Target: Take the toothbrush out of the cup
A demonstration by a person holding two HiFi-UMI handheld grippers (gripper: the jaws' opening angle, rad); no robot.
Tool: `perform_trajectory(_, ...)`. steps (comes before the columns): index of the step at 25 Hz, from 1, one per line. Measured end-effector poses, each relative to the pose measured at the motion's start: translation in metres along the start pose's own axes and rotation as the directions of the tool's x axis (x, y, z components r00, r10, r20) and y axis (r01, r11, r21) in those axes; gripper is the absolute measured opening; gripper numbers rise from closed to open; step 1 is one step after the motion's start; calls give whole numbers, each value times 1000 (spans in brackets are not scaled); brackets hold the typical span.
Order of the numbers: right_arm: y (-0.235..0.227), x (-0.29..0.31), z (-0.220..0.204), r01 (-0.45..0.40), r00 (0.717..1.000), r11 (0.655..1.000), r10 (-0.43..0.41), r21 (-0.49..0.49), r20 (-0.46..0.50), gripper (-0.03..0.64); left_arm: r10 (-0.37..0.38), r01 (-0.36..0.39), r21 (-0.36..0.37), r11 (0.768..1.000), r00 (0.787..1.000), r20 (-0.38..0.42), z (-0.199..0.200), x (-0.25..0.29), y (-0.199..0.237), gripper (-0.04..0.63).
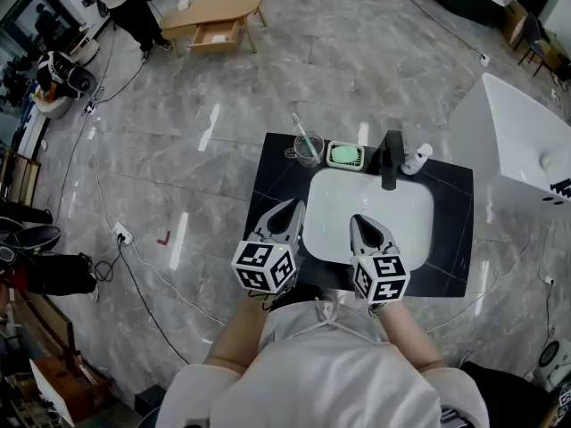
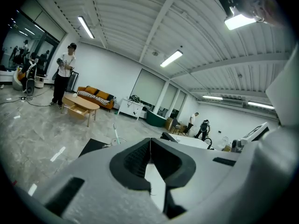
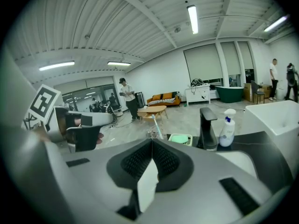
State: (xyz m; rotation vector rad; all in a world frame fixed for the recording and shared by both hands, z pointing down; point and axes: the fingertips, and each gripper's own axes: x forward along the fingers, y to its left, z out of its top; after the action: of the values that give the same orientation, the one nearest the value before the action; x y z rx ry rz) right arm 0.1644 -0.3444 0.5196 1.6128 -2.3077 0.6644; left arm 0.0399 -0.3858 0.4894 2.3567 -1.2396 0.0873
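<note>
A clear glass cup stands at the back left of the black counter, with a white and green toothbrush leaning in it. In the head view my left gripper hovers over the counter's left part, short of the cup, shut and empty. My right gripper hangs over the white sink, also shut with nothing in it. In the left gripper view the toothbrush rises beyond the closed jaws. In the right gripper view the toothbrush and cup sit just past the closed jaws.
A green soap dish, a black faucet and a white pump bottle line the back of the counter. A white bathtub stands to the right. A wooden table and a person are far off on the marble floor.
</note>
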Motion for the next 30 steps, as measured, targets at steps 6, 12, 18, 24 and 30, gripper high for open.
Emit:
perform_trajectory(6, -4, 48, 21, 13, 1000, 1000, -13, 22, -14, 28, -3, 3, 28, 1000, 999, -32, 17, 43, 38, 20)
perform_trajectory(12, -10, 94, 29, 35, 999, 999, -34, 30, -43, 28, -18, 22, 54, 998, 998, -65, 22, 88, 73, 20)
perform_trajectory(18, -22, 130, 32, 49, 996, 998, -46, 32, -73, 26, -82, 93, 83, 992, 989, -123, 14, 137, 98, 20)
perform_trajectory(24, -32, 152, 23, 67, 991, 997, -62, 39, -121, 28, -56, 69, 73, 995, 983, -174, 3, 168, 127, 23)
perform_trajectory(30, -37, 167, 5, 59, 982, 998, -53, 28, -183, 28, -62, 73, 43, 996, 975, -212, -8, 198, 140, 187)
